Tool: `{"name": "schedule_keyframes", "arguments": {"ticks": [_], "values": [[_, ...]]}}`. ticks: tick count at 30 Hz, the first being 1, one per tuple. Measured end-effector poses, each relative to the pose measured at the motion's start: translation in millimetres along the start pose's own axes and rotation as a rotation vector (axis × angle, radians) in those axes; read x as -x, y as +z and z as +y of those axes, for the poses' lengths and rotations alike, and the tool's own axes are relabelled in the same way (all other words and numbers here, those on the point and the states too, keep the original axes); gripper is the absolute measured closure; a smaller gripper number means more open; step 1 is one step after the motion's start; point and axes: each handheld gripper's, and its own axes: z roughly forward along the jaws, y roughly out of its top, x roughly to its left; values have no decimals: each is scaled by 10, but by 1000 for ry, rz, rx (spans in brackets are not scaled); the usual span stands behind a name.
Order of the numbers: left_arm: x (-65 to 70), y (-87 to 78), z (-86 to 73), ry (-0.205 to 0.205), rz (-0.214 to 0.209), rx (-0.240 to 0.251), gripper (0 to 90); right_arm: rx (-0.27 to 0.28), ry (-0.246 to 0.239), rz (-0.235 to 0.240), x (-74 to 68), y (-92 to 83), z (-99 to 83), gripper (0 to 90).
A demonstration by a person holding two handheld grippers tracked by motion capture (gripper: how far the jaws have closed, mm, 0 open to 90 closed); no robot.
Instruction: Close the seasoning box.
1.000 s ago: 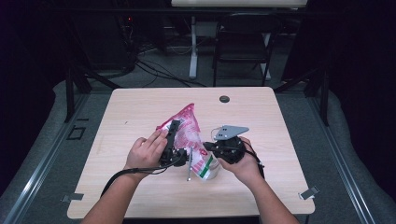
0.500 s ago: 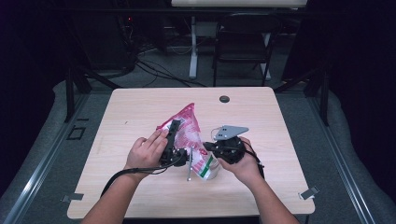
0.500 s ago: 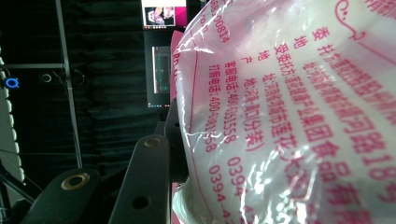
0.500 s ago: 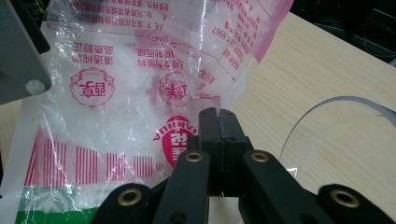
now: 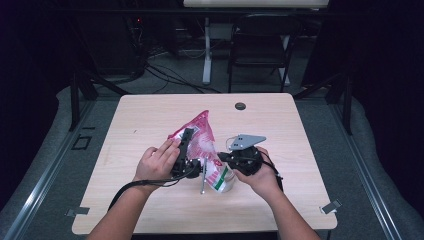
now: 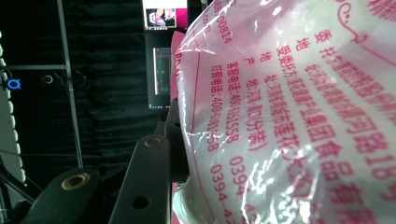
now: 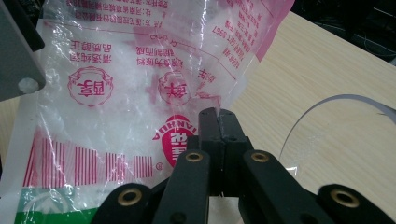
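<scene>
Evidently very little has changed over the last second: both hands sit where they did in the two earlier high views, and the bag leans at the same angle. We read that as a held pose rather than a step under way.

We see a crinkly clear plastic bag with pink and red printing propped up near the middle of the pale wooden table, its top corner pointing away from the person. It holds something white and grainy.

We see the left gripper lying along the bag's left side. In the left gripper view, printed film presses against one black jaw and hides the other. We judge the jaws partly closed around a fold of the bag.

We see the right gripper, with its grey three-cornered plate on top, meeting the bag's lower right part. In the right gripper view its jaws are fully together, pinching a corner of the film at the tips.

We also see a curved clear rim on the table just beside that gripper, perhaps a cup, though we cannot tell. A thin metal rod lies near the bag's lower end.

We judge that the bag is steadied from both sides, ready to be opened or tipped. With nothing moving, the contents stay inside.
</scene>
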Motion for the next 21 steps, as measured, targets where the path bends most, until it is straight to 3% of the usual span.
{"name": "schedule_keyframes", "arguments": {"ticks": [21], "values": [[-24,-2,20,5,9,8,701,-2,-2,1,10,-8,-3,900]]}}
